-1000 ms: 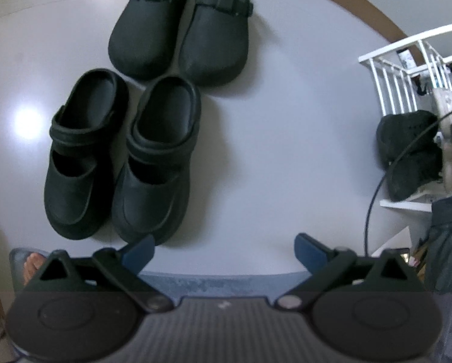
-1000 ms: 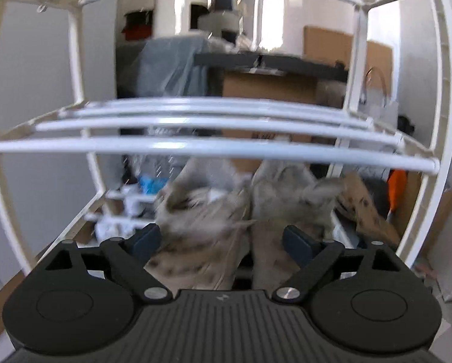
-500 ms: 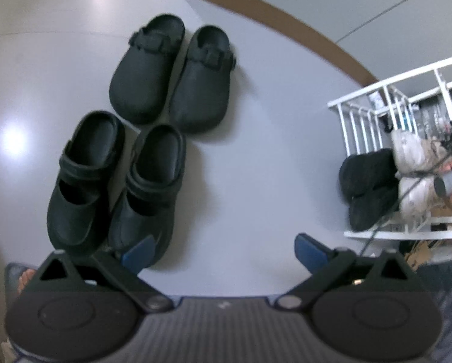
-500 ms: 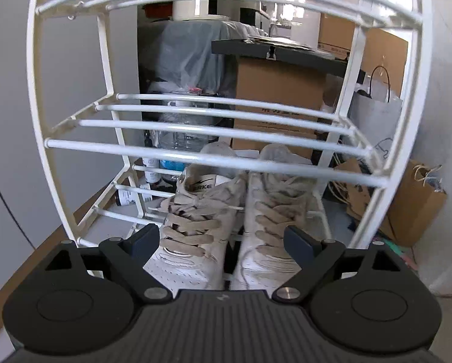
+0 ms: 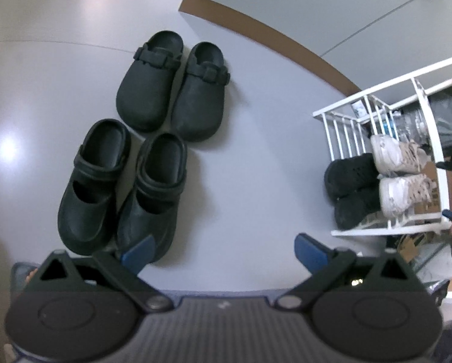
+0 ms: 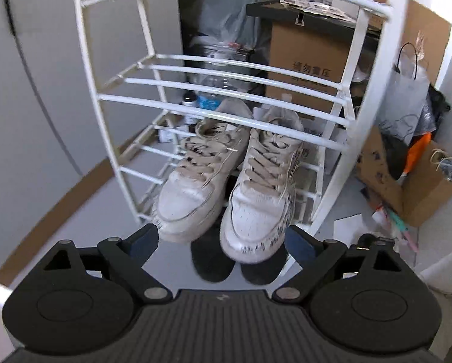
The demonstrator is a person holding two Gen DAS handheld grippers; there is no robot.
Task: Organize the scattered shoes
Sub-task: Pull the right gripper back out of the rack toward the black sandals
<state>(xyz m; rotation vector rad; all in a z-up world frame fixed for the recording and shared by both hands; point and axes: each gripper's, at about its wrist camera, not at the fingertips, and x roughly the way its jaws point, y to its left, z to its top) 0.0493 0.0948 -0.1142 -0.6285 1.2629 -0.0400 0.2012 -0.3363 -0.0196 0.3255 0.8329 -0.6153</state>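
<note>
1. Currently left tongs (image 5: 222,251) and right tongs (image 6: 222,239) both gape wide, empty.
2. White sneakers (image 6: 226,181) sit paired on rack (image 6: 226,96), toes toward right camera.
3. Strap clogs (image 5: 120,187) and buckle clogs (image 5: 171,84) lie on floor (image 5: 271,151), long axes parallel.

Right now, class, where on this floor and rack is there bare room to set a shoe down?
Free: the grey floor between the buckle clogs and the white rack; also the rack's upper shelf, bare bars. Crowded: the shelf holding the white sneakers, the black shoes beneath, and the floor at the strap clogs.
</note>
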